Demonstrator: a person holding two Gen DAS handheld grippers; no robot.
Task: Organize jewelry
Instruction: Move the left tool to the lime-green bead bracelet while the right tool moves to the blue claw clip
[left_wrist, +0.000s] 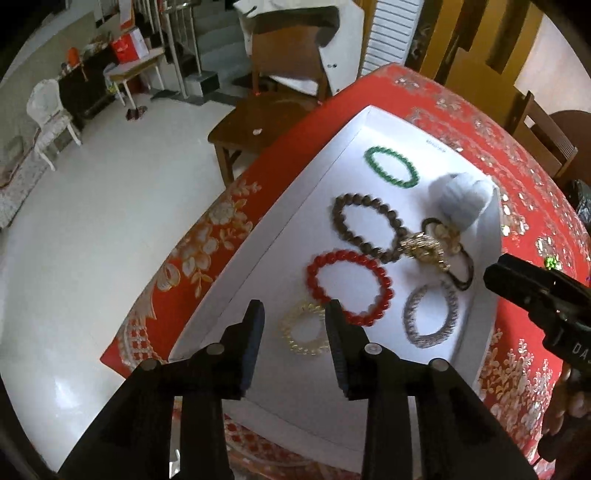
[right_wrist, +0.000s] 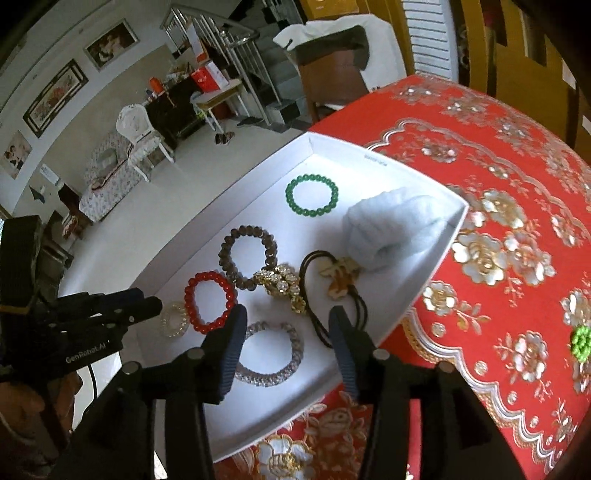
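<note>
A white tray (left_wrist: 332, 158) on the red tablecloth holds several bracelets. My left gripper (left_wrist: 294, 314) hangs open over a pale gold coil bracelet (left_wrist: 306, 349), whose right edge lies under one finger. A red bead bracelet (left_wrist: 343, 254) lies just beyond it. My right gripper (right_wrist: 288, 325) is open above a silver coil bracelet (right_wrist: 266, 378), with its right finger over a black hair tie (right_wrist: 314, 321). Farther back lie a brown bead bracelet (right_wrist: 223, 254), a green bead bracelet (right_wrist: 289, 197) and a gold rhinestone piece (right_wrist: 280, 282).
A pale blue fluffy scrunchie (right_wrist: 391, 229) sits against the tray's far right wall. A small bright green bead item (right_wrist: 581, 341) lies on the tablecloth (right_wrist: 498, 184) to the right. A wooden chair (left_wrist: 258, 118) stands beyond the table edge, over white floor.
</note>
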